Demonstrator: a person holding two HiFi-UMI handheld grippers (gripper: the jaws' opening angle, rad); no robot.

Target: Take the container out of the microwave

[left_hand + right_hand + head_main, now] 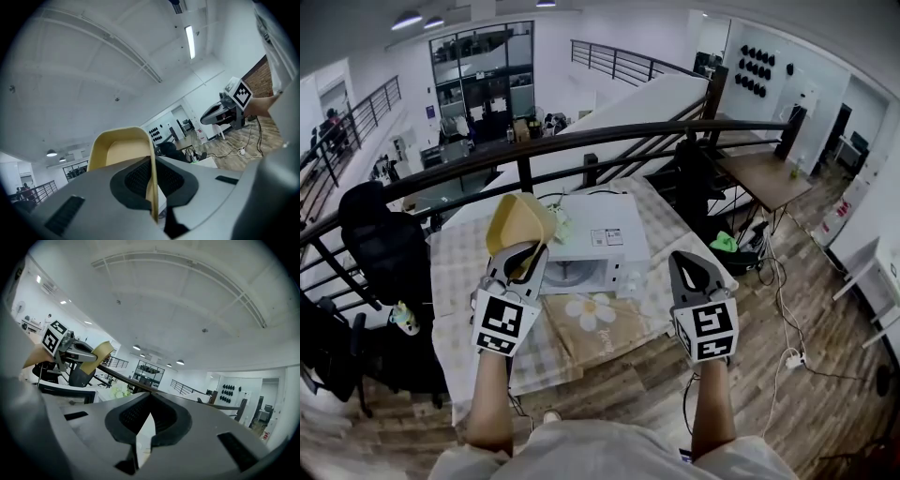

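Yellow container [520, 220]: plastic, tray-shaped, held in the air above and just left of the microwave [602, 236], clear of its cavity and of the counter [450, 272]; tilted, open side turned toward the person.

Left claw [528, 251]: clenched on one wall of the container; the left gripper view shows the thin yellow wall edge-on between the two ribbed pads [136, 180], with the rest of the tray rising beyond the tips.

Right claw [689, 267]: tips pressed together, nothing between them; the right gripper view shows only background through the narrow slit below the tips. It hangs right of the microwave, well apart from the container, and points upward.

Microwave: white, on the counter, front facing the person; a round turntable [572, 272] is visible inside.

Counter: covered with a pale checked cloth; a brown mat [591, 319] with a white daisy print lies just in front of the microwave.

Cross-check: each gripper view catches the other gripper off to the side; the right gripper view shows the container tilted in the left claw.

Surroundings: dark railing [581, 141] behind the counter; black chair [384, 244] to the left; wood floor [787, 309] to the right.
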